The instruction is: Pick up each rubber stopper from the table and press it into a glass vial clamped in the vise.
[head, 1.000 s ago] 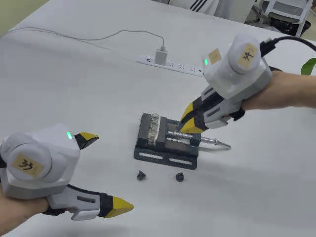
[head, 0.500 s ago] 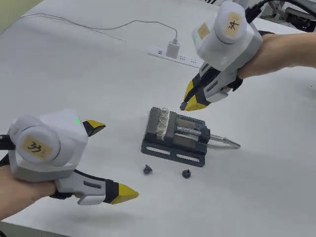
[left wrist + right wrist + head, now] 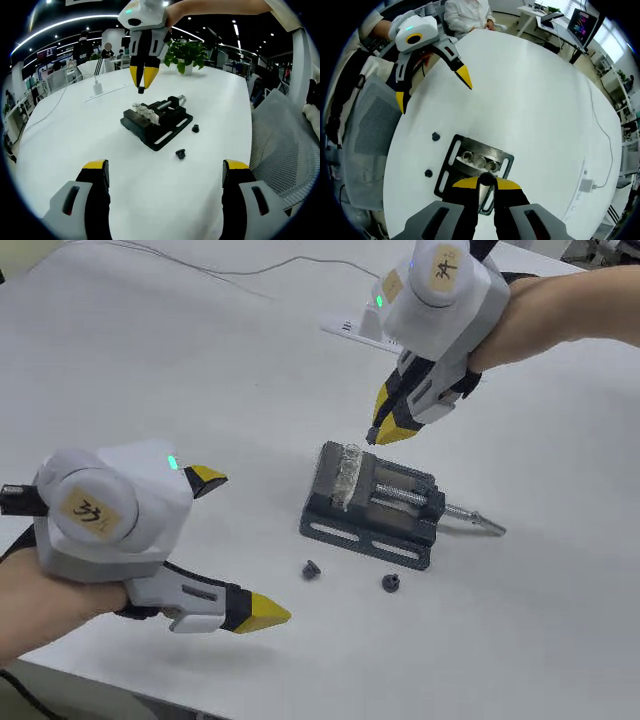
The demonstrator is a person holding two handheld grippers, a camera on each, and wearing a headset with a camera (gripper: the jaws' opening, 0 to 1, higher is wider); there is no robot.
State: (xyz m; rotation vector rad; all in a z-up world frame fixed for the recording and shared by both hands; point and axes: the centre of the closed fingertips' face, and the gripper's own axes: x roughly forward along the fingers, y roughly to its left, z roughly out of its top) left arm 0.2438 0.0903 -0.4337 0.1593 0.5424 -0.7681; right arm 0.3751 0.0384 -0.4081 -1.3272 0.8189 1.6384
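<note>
A small black vise [image 3: 372,508] stands on the white table and clamps a row of clear glass vials [image 3: 347,472]. My right gripper [image 3: 384,432] hovers just behind and above the vials, shut on a dark rubber stopper [image 3: 487,180]. Two more stoppers [image 3: 311,568] [image 3: 391,583] lie on the table in front of the vise. My left gripper [image 3: 237,547] is open and holds nothing, low at the near left. The left gripper view shows the vise [image 3: 156,123], the right gripper [image 3: 141,84] above it and both loose stoppers [image 3: 181,154] [image 3: 195,129].
A white power strip [image 3: 350,328] with a plugged charger and cable lies at the far side of the table. The vise's screw handle [image 3: 478,520] sticks out to the right. A grey mesh chair [image 3: 287,150] stands at the table's edge.
The right gripper has risen from beside the vise's screw to a spot above and behind the vials. The left gripper stays open at the near left. The head camera has shifted.
</note>
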